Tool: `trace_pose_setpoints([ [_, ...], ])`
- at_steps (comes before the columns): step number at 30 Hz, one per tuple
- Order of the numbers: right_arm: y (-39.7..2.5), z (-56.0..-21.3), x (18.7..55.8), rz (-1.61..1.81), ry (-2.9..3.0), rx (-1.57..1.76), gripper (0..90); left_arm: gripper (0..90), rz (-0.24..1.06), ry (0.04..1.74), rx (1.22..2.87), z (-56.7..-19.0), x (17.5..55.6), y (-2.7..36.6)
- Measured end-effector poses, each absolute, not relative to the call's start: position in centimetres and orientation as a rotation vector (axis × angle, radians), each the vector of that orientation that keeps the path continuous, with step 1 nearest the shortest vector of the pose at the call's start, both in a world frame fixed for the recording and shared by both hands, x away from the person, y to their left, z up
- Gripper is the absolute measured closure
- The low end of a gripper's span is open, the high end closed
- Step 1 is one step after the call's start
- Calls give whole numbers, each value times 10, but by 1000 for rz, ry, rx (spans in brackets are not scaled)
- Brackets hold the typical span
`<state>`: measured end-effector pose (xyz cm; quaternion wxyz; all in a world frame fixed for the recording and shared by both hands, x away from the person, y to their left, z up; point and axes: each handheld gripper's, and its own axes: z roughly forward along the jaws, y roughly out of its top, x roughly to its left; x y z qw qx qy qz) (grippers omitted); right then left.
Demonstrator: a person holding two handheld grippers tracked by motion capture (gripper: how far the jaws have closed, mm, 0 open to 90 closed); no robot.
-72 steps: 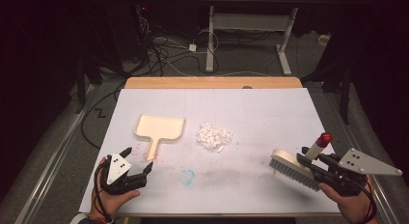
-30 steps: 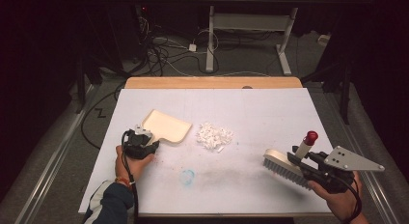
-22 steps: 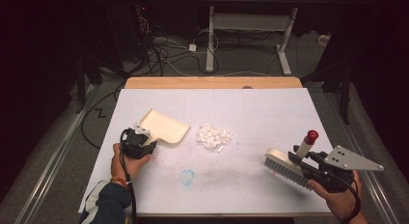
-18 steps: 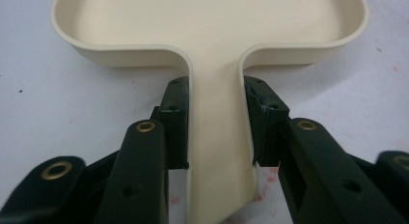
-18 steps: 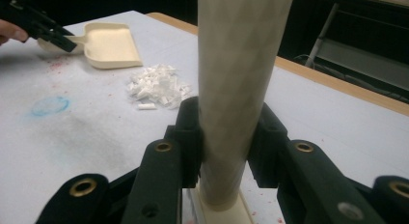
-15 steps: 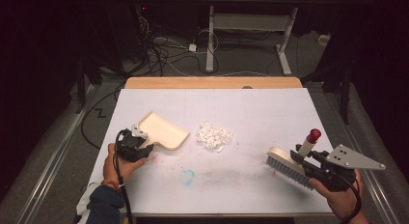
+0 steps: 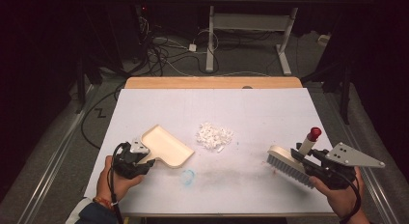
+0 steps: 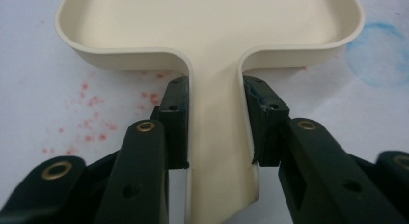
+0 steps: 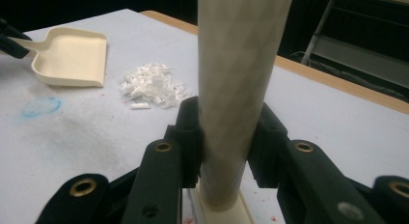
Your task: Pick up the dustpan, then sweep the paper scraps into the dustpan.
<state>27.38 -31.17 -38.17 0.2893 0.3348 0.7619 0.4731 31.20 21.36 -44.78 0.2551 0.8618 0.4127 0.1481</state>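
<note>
A cream dustpan (image 7: 166, 147) lies at the table's front left, its open side turned toward a small heap of white scraps (image 7: 214, 135) in the middle. My left gripper (image 7: 144, 161) is shut on the dustpan's handle (image 8: 214, 132), which sits squeezed between both black pads. At the front right my right gripper (image 7: 304, 159) is shut on the pale handle (image 9: 238, 84) of a brush (image 7: 289, 166) with grey bristles and a red tip (image 7: 314, 133). The dustpan (image 9: 72, 57) and scraps (image 9: 152, 86) also appear far off in the right gripper view.
The white table cover (image 7: 260, 113) carries a faint blue ring (image 7: 188, 175) and a grey smudge near the front middle, with red specks (image 8: 94, 118) by the dustpan. A wooden strip (image 7: 212, 82) edges the far side. Cables and desk legs lie on the floor beyond.
My left gripper went to the dustpan and closed on its handle, then swung the pan round and drew it toward the front left. The right gripper with the brush shifted only slightly.
</note>
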Motion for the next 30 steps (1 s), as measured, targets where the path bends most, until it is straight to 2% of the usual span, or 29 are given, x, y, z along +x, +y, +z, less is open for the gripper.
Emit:
trace_pose_setpoints([
  [11, -310, -384, 278, 1220, 1994, 921, 710, 634, 338, 1036, 2354, -454, 288, 203],
  [30, -281, -381, 305, 1291, 2003, 839, 711, 634, 303, 1016, 2371, -458, 291, 195],
])
